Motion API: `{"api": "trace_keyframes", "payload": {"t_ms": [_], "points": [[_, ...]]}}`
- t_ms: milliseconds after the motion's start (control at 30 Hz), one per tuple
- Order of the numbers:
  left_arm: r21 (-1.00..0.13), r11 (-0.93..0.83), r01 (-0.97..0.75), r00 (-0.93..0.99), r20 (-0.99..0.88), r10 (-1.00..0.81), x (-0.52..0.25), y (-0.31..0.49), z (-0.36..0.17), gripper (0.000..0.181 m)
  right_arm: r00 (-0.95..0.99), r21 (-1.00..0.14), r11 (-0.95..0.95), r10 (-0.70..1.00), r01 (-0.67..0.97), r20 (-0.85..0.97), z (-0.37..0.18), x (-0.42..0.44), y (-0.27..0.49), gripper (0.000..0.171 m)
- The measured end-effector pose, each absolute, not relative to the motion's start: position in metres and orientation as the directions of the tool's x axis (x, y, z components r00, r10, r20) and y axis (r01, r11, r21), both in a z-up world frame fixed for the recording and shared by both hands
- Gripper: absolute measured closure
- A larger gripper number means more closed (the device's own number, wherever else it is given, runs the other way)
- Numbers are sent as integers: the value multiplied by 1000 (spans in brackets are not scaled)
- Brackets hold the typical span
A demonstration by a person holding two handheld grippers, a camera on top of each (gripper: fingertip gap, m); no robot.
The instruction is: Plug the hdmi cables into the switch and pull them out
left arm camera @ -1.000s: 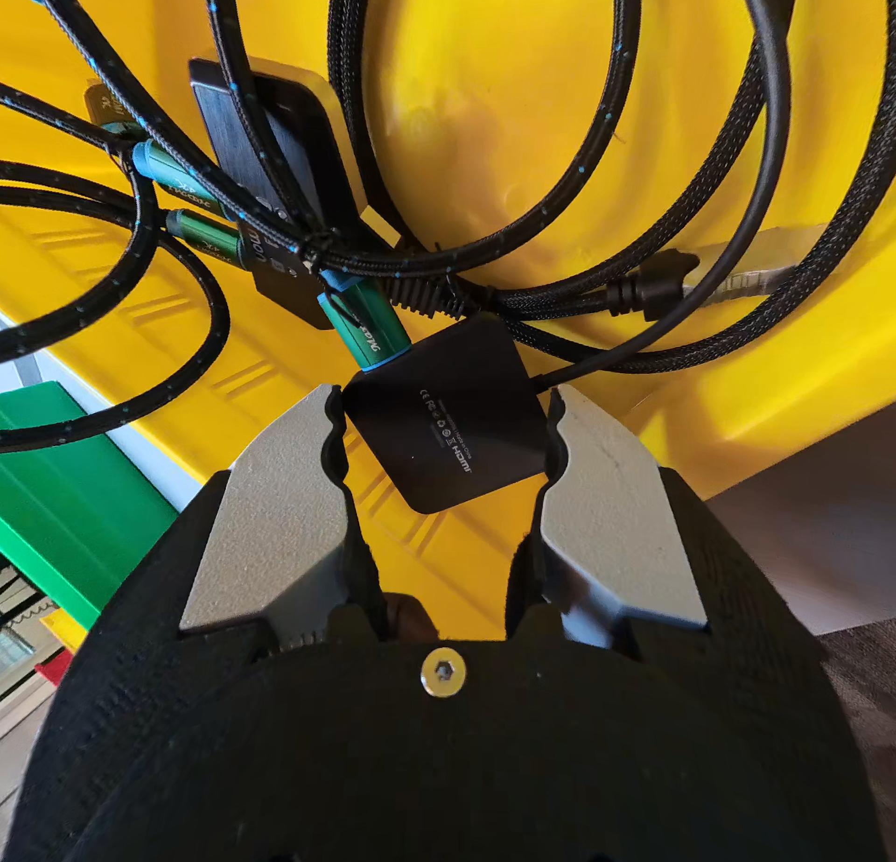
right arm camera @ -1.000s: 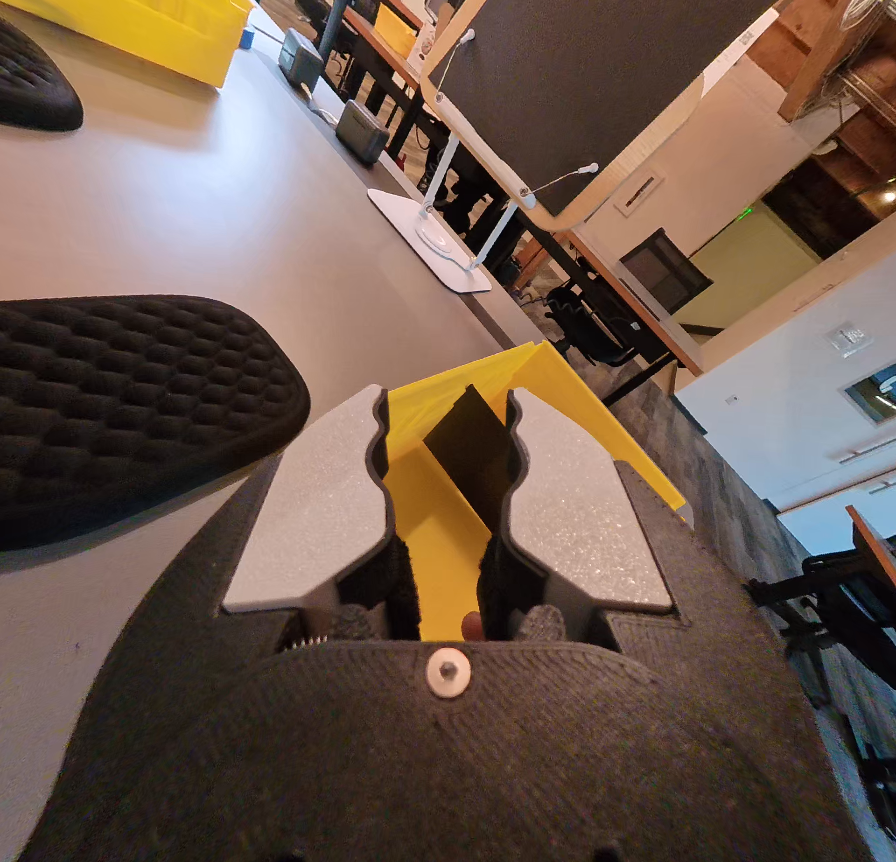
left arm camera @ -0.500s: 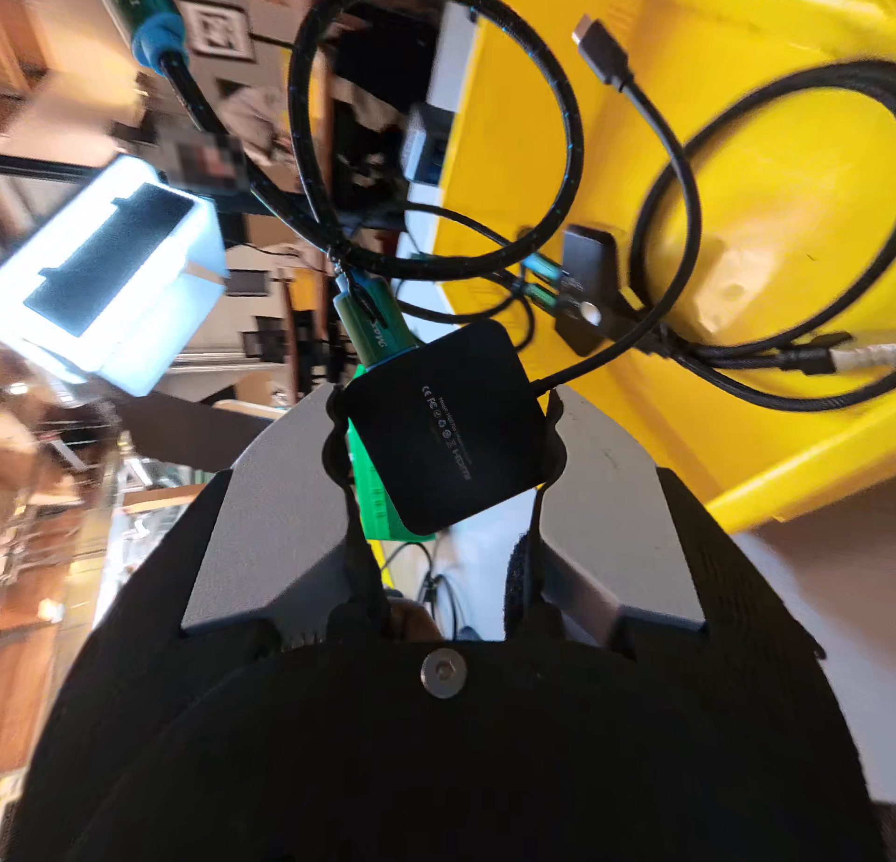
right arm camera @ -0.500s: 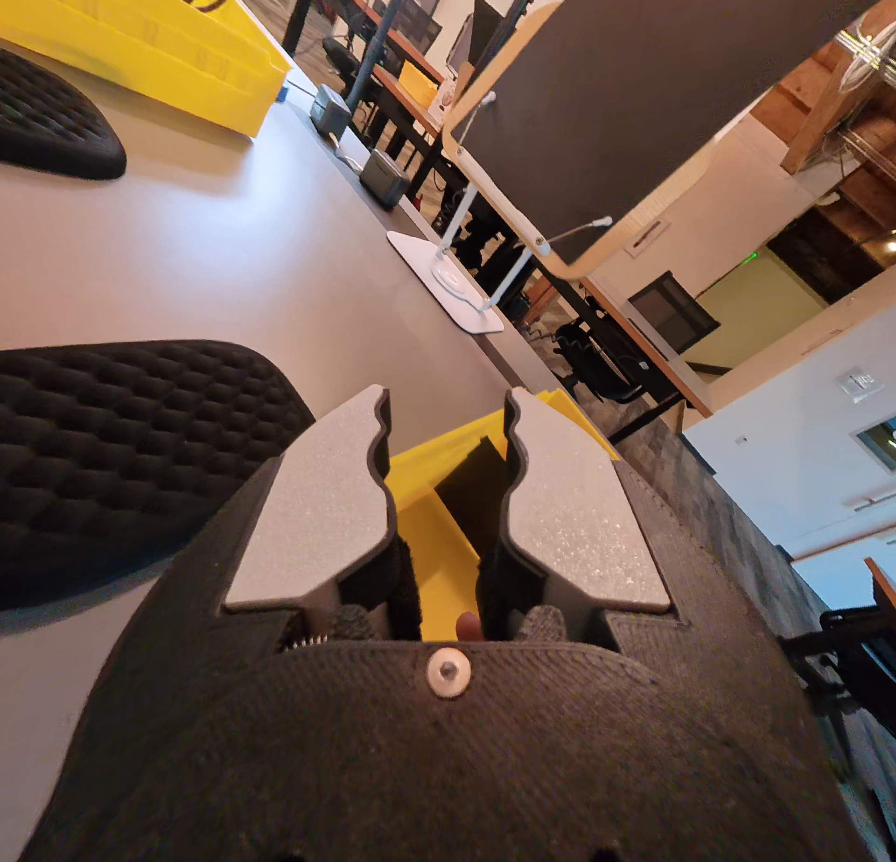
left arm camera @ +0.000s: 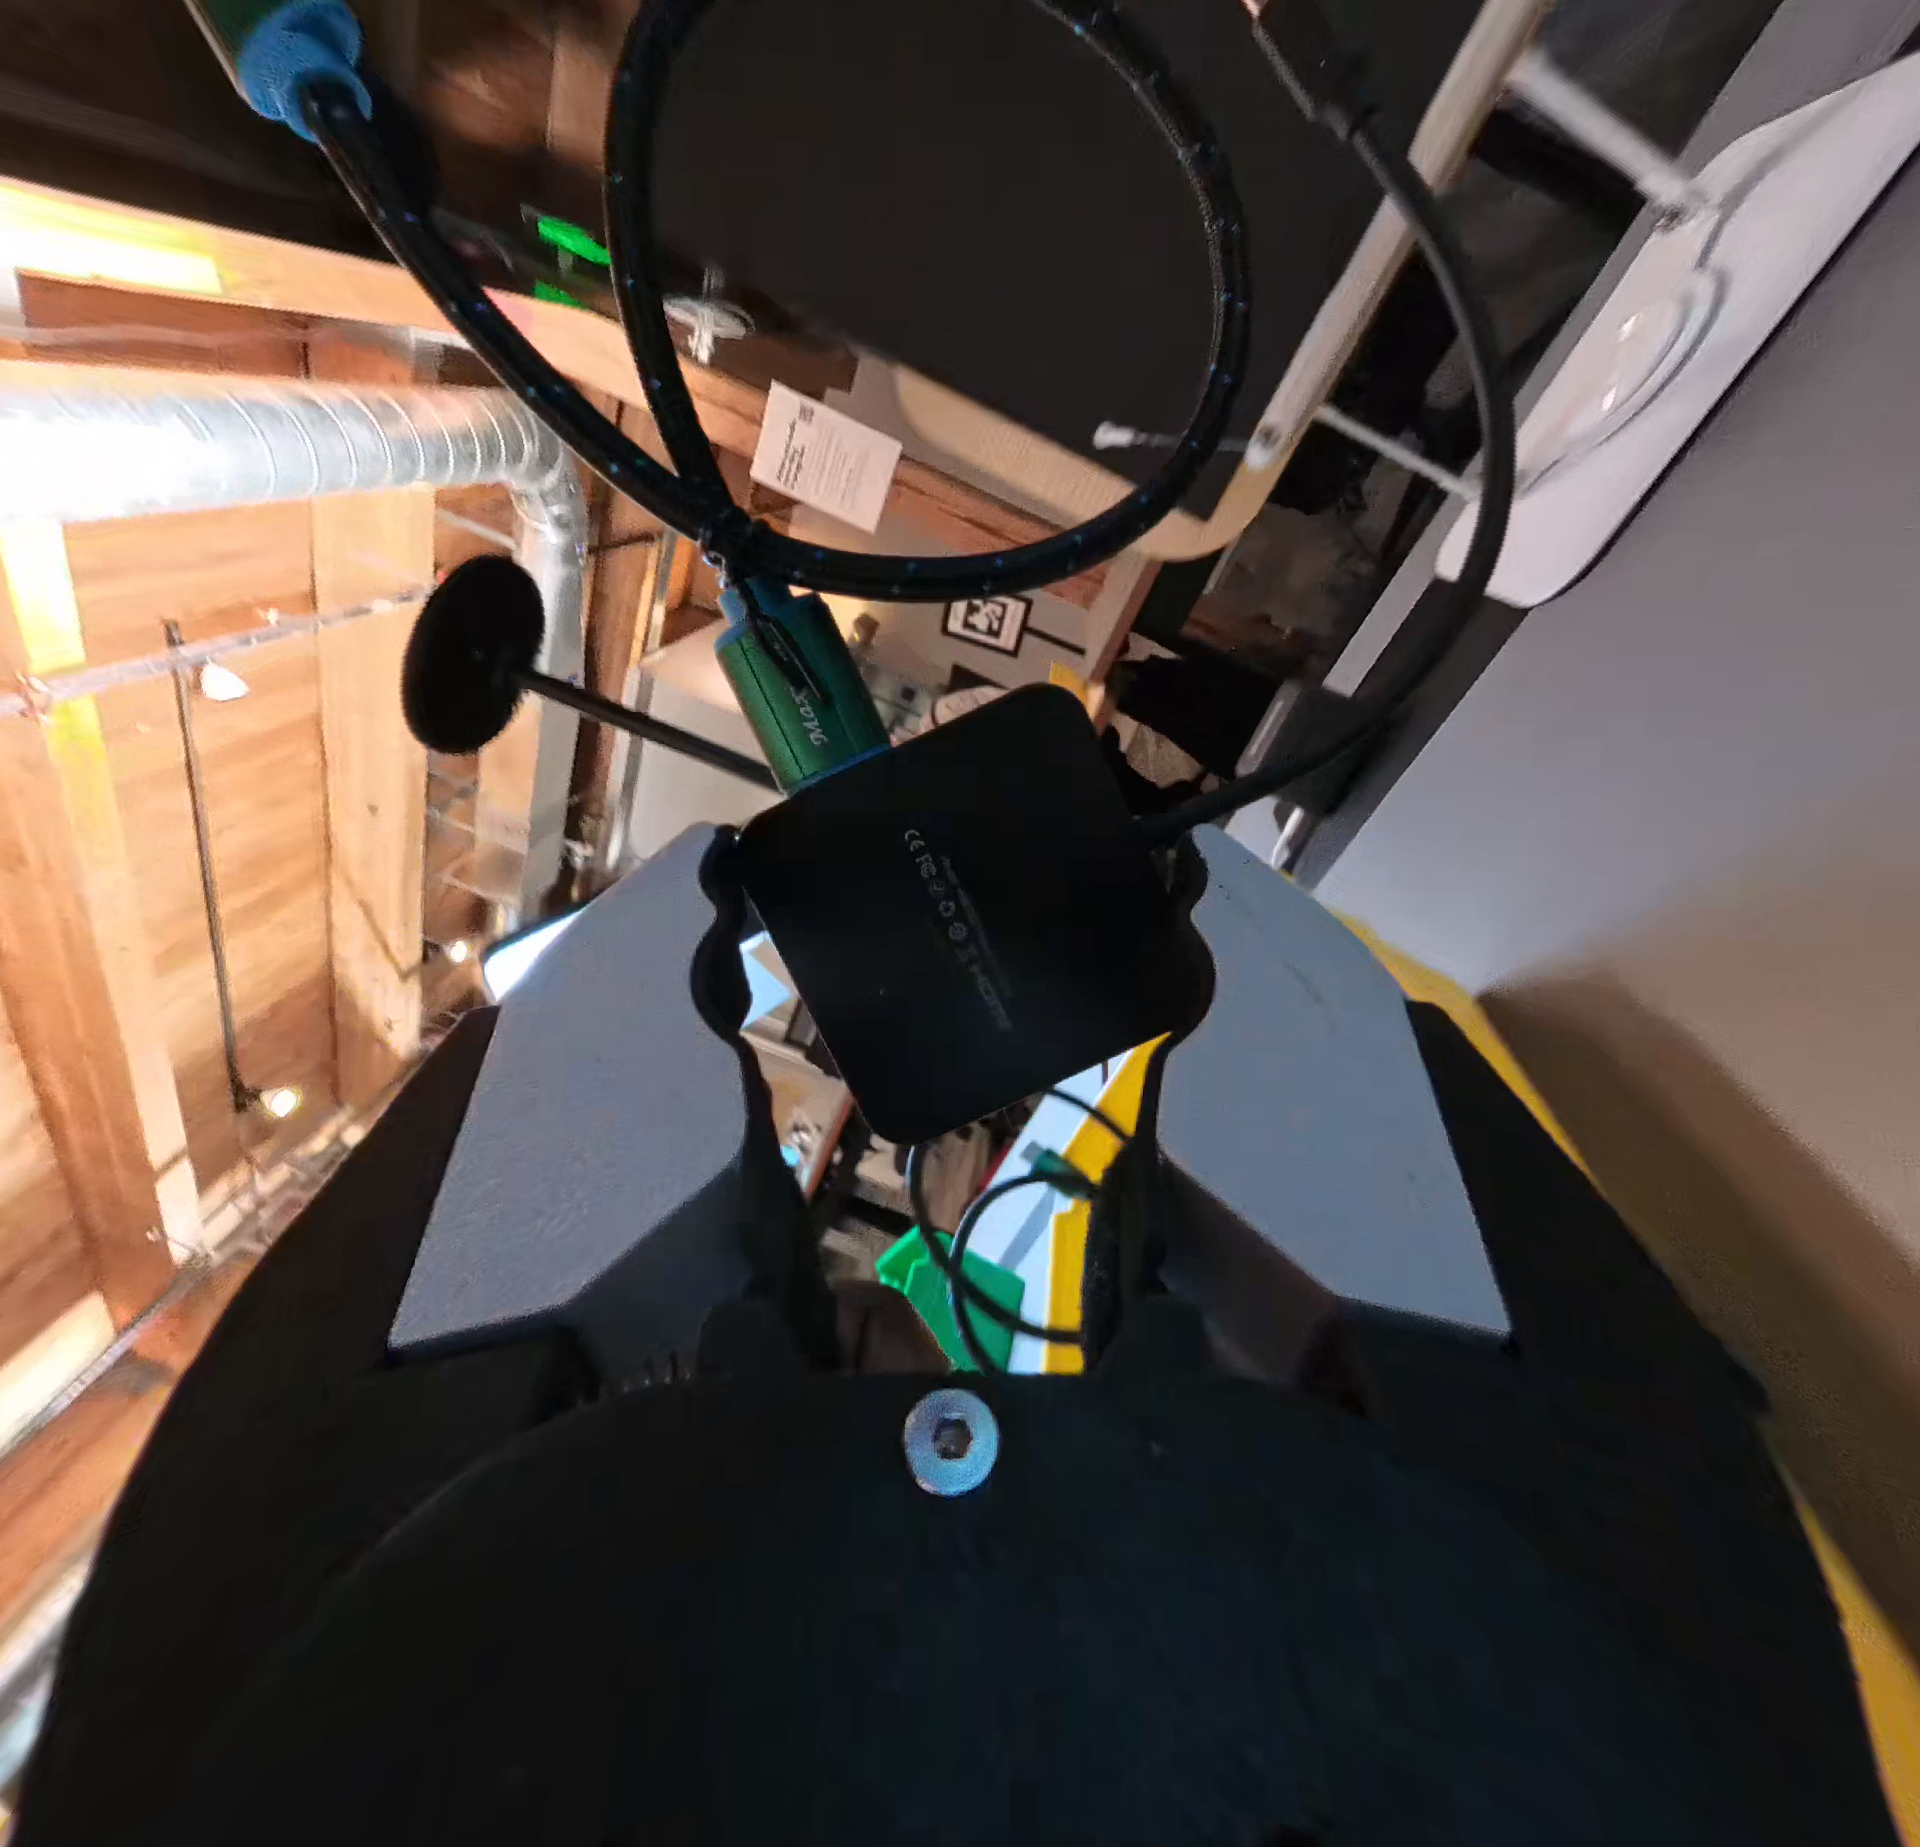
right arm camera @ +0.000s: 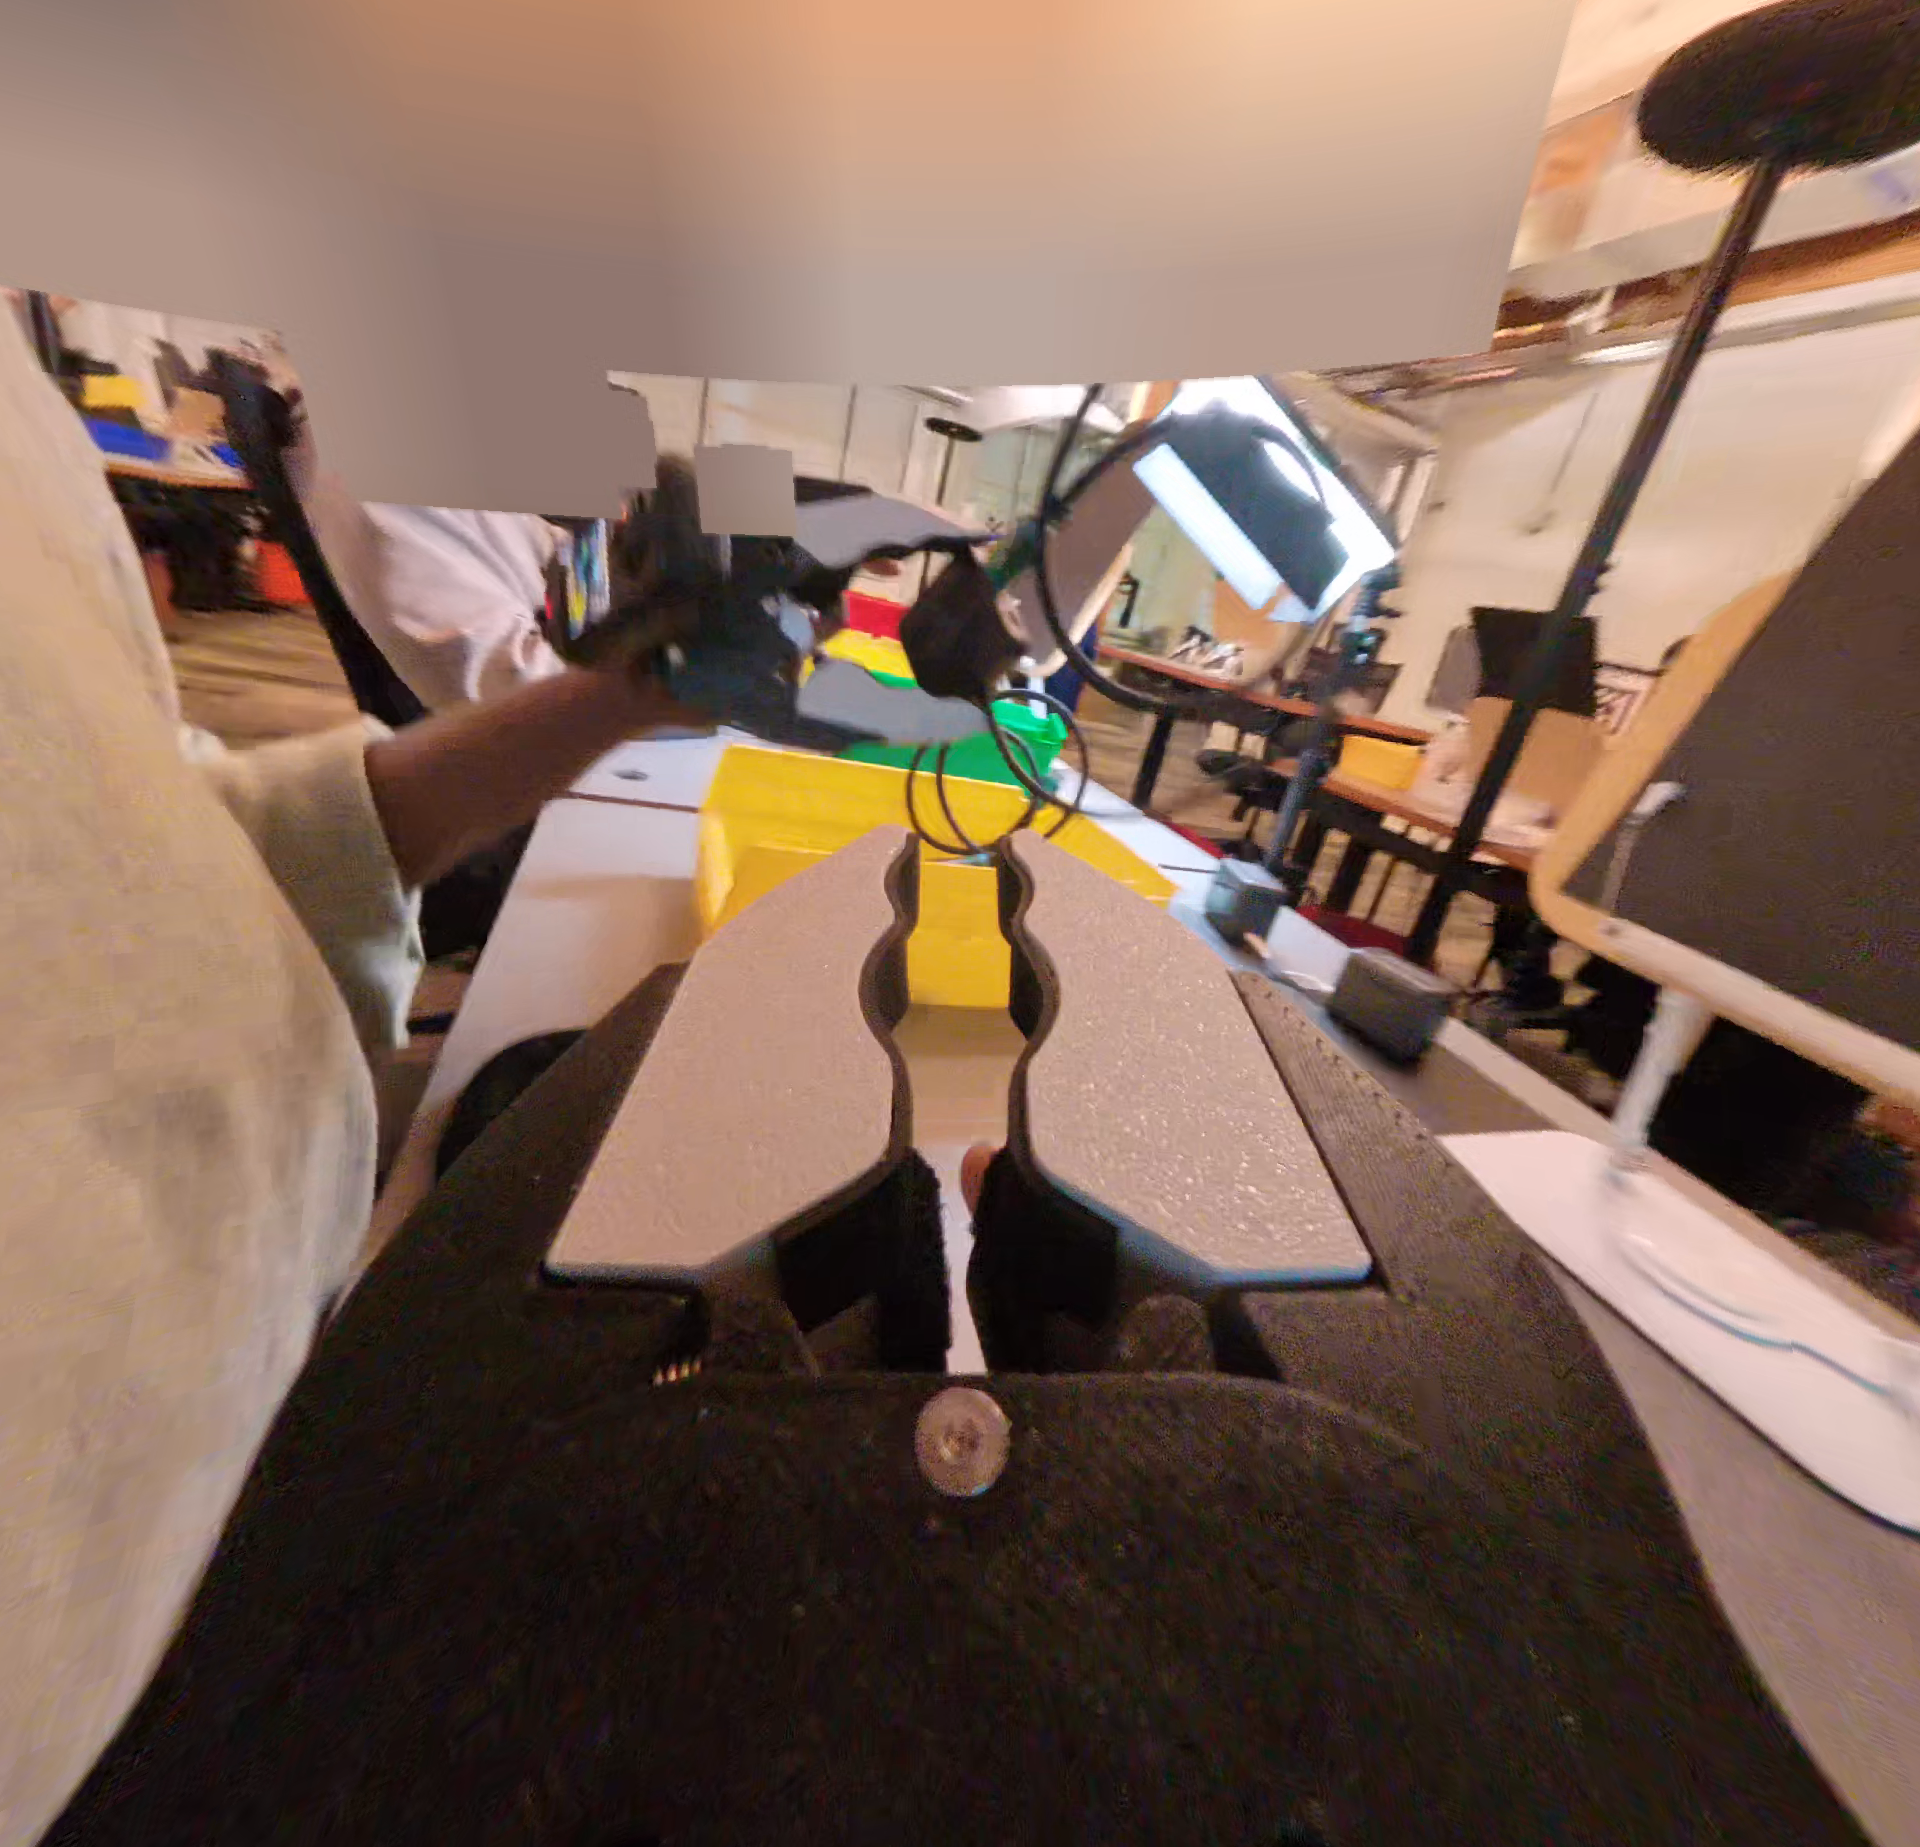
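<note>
Aloft, left gripper (left arm camera: 961,888) clamps the switch (left arm camera: 971,914), green plug (left arm camera: 800,691) pointing up-left; right gripper (right arm camera: 958,852) narrowly parted, empty.

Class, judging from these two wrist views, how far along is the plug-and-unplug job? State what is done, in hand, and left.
Done: one green HDMI plug sits in the switch. In hand: the left gripper clamps the switch, raised above the yellow bin. Left: another green plug dangles loose; the right gripper holds nothing, jaws slightly apart. Pulling out remains.

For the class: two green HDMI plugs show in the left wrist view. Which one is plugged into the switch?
The lower green plug, seated in the black switch held between the left gripper's fingers. The other green plug hangs free at top left.
</note>
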State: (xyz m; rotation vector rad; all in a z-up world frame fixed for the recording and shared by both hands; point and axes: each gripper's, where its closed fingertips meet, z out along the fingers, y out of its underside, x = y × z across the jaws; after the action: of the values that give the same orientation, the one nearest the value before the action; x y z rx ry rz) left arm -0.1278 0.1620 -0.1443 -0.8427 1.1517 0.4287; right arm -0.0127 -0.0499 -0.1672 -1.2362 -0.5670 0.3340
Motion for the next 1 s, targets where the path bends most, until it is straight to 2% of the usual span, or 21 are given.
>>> {"api": "trace_keyframes", "payload": {"t_ms": [100, 200, 333, 433, 533, 567, 633, 733, 800, 833, 900, 933, 967, 1000], "points": [[-307, 690, -656, 341, -936, -93, -84, 131, -166, 103, 816, -970, 229, 543, 85, 199, -170, -30, -19, 141], [-329, 753, -570, 303, -936, -180, -49, 95, -191, 103, 849, -979, 164, 493, 123, 189, -172, -24, 7, 127], [-254, 824, -507, 205, -964, -171, -25, 60, -212, 103, 872, -979, 55, 448, 195, 199, -189, -15, 25, 131], [-202, 876, -438, 124, -979, -164, -12, 37, -226, 103, 852, -966, -64, 489, 251, 188, -217, -17, 29, 132], [-160, 912, -379, 51, -987, -152, -5, 22, -237, 103, 805, -971, -101, 581, 219, 121, -234, -23, 24, 148], [-181, 919, -350, 21, -982, -186, -3, 18, -241, 103, 789, -974, -109, 607, 197, 91, -237, -22, 21, 151], [-306, 897, -318, -27, -943, -331, -3, 15, -245, 105, 755, -985, -122, 655, 122, 12, -239, -19, 14, 149], [-644, 724, -248, -69, -733, -677, -10, 11, -240, 108, 735, -997, -72, 677, 16, -37, -232, -4, 6, 151], [-874, 454, -176, -168, -427, -888, -13, -3, -237, 108, 711, -997, -68, 700, -21, -63, -231, 2, 0, 151], [-952, 273, -140, -207, -242, -948, -12, -7, -234, 108, 686, -998, -54, 724, -39, -67, -228, 0, -4, 151], [-992, -108, -65, -290, 122, -949, -8, -14, -225, 117, 629, -996, -34, 774, -81, -78, -223, -7, -11, 151], [-967, -252, -47, -346, 252, -904, -7, -18, -222, 136, 606, -995, -34, 791, -97, -86, -221, -11, -12, 151], [-942, -332, -43, -401, 321, -858, -8, -22, -221, 159, 597, -994, -39, 797, -106, -95, -222, -13, -12, 151], [-931, -364, -32, -424, 342, -839, -9, -22, -221, 165, 597, -993, -46, 796, -109, -103, -222, -12, -12, 151]]}}
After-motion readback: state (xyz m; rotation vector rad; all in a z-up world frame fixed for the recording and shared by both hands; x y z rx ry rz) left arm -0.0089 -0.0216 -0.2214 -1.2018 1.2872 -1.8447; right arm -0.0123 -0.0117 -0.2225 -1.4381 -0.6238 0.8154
